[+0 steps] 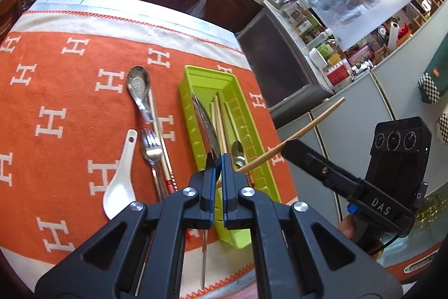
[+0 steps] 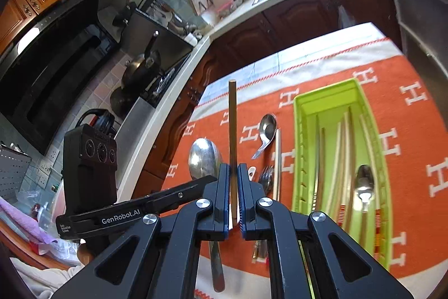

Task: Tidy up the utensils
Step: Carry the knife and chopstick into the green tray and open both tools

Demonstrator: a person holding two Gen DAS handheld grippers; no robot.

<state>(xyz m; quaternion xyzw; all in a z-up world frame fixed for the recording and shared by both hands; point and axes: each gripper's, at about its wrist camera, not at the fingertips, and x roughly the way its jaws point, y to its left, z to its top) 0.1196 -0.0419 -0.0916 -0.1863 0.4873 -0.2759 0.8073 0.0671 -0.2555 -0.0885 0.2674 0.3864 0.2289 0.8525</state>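
Above orange H-print cloth (image 1: 70,102): left gripper (image 1: 217,159) pinches shiny steel spoon (image 1: 205,125) edge-on; right gripper (image 2: 232,167) clamps slim wooden chopstick (image 2: 232,125). Lime slotted plastic tray (image 2: 305,131) below, w/ chopsticks, small spoon inside.

Glossy metal spoon (image 2: 205,157), wooden chopstick (image 2: 232,131), woven cloth (image 1: 70,91)

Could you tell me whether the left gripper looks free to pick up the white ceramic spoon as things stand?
Probably not yet. The left gripper is shut on a metal spoon, so it would have to drop that first. Otherwise the white ceramic spoon lies uncovered on the orange cloth.
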